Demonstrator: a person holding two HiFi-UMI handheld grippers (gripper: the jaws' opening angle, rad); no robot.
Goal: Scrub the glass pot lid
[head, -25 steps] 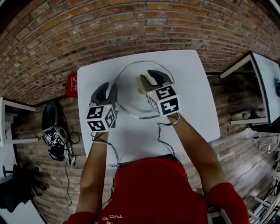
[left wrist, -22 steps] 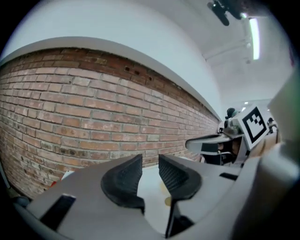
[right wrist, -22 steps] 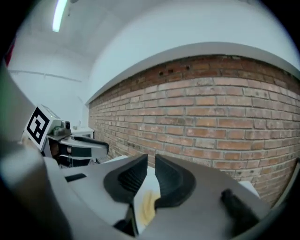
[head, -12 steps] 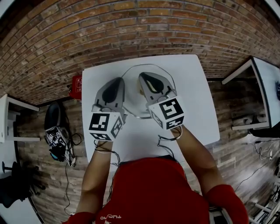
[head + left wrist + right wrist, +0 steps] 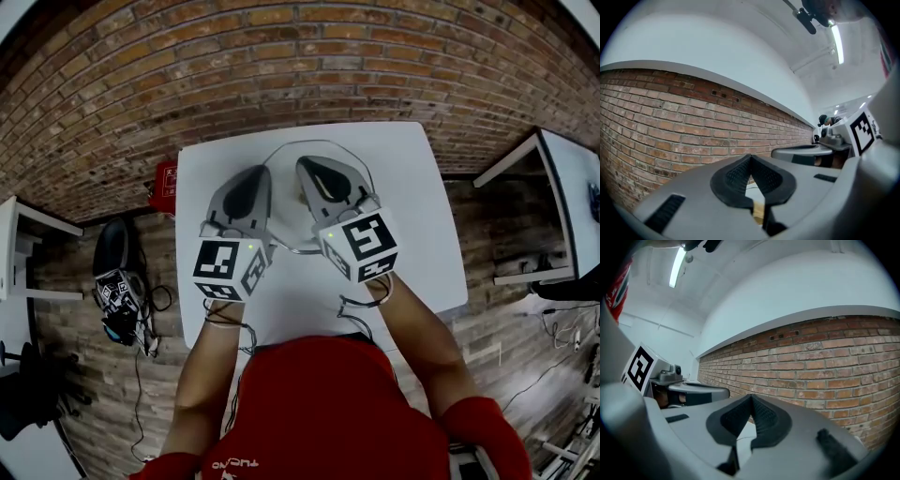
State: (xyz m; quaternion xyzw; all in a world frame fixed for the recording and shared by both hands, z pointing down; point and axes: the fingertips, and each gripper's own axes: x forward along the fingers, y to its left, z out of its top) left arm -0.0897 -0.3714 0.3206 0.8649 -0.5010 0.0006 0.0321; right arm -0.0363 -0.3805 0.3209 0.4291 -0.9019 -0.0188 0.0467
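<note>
i am looking down at a white table (image 5: 412,225) that is standing against a brick wall (image 5: 281,66). a wooden floor (image 5: 84,375) is running around it. a small red thing (image 5: 165,180) is sitting by the table's left edge. another white table (image 5: 574,187) is standing off to the right. in the left gripper view, the wall above the bricks is showing plain white, and a long light (image 5: 837,43) is shining on the ceiling.

the glass pot lid (image 5: 285,211) is lying flat on the white table, near the far side. both grippers are hanging over it, side by side, with their tips above the glass. the lid is showing between them and around their tips. it is not sitting between either pair of jaws.

the left gripper (image 5: 247,180) is pointing toward the bricks. its jaws have just been closing and are now pressing together, with nothing between them (image 5: 750,161). the right gripper (image 5: 315,174) is doing the same. its jaws have just been closing too, and are now touching each other with nothing held (image 5: 751,401).
</note>
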